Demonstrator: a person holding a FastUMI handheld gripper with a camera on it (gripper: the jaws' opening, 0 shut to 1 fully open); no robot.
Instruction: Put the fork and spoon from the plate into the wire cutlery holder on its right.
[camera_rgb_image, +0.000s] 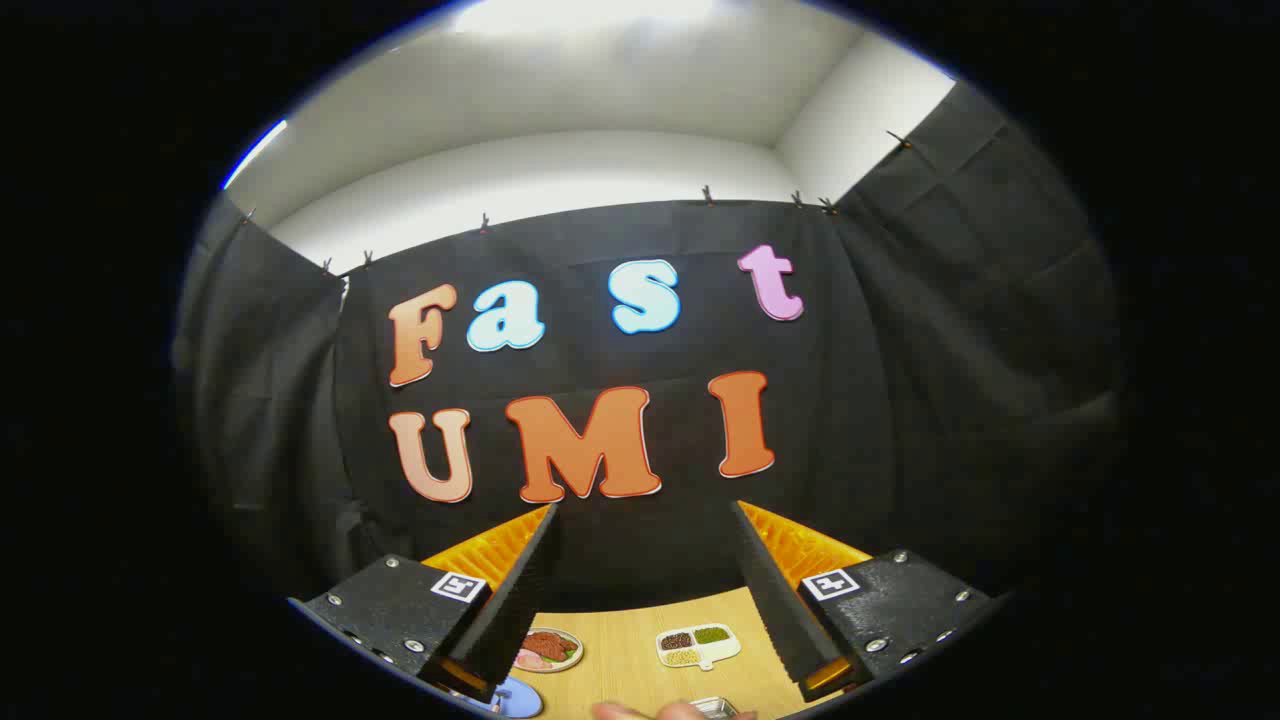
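Wooden tabletop (640, 655) is seen low between the spread, empty fingers of the hand-held gripper (645, 600), which is aimed at the booth wall, so the plate, fork and spoon cannot be placed from here.

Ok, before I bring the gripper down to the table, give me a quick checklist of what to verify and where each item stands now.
1. Gripper open: ok, fingers spread wide, nothing between them.
2. Fork and spoon located: cannot tell.
3. Wire cutlery holder located: cannot tell; a metal edge near the fingertip is unclear.
4. Table ahead: ok, beyond the fingers.
5. Nearby dishes: ok, meat plate, divided dish, blue plate.
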